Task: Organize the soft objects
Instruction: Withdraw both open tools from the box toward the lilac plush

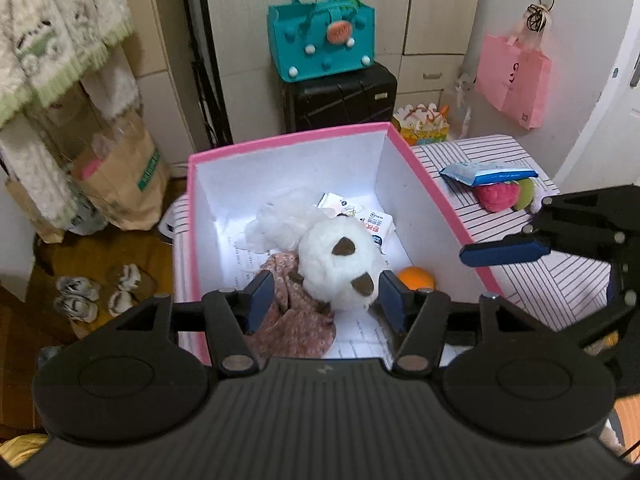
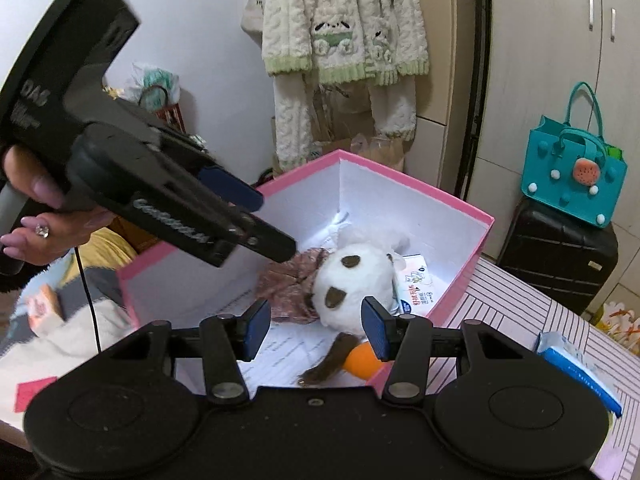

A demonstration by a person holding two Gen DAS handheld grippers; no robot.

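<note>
A pink box (image 1: pixel 288 142) with white walls stands on a striped table (image 1: pixel 560 280). Inside it lie a white plush toy with brown patches (image 1: pixel 340 268) (image 2: pixel 352 276), a floral pink cloth (image 1: pixel 288 312) (image 2: pixel 292 284), a fluffy white piece (image 1: pixel 276 224) and an orange ball (image 1: pixel 416 278) (image 2: pixel 362 362). My left gripper (image 1: pixel 326 300) (image 2: pixel 272 220) hangs open above the plush, its pads clear of it. My right gripper (image 2: pixel 316 328) is open over the box's near corner, holding nothing. A red and green plush (image 1: pixel 498 198) sits on the table outside the box.
A blue packet (image 1: pixel 488 174) lies on the red plush. A teal bag (image 1: pixel 322 40) sits on a black suitcase (image 1: pixel 340 98). A pink bag (image 1: pixel 514 76) hangs at the right. Slippers (image 1: pixel 96 294) and paper bags (image 1: pixel 124 184) are on the floor at the left. Fleece clothes (image 2: pixel 344 28) hang behind.
</note>
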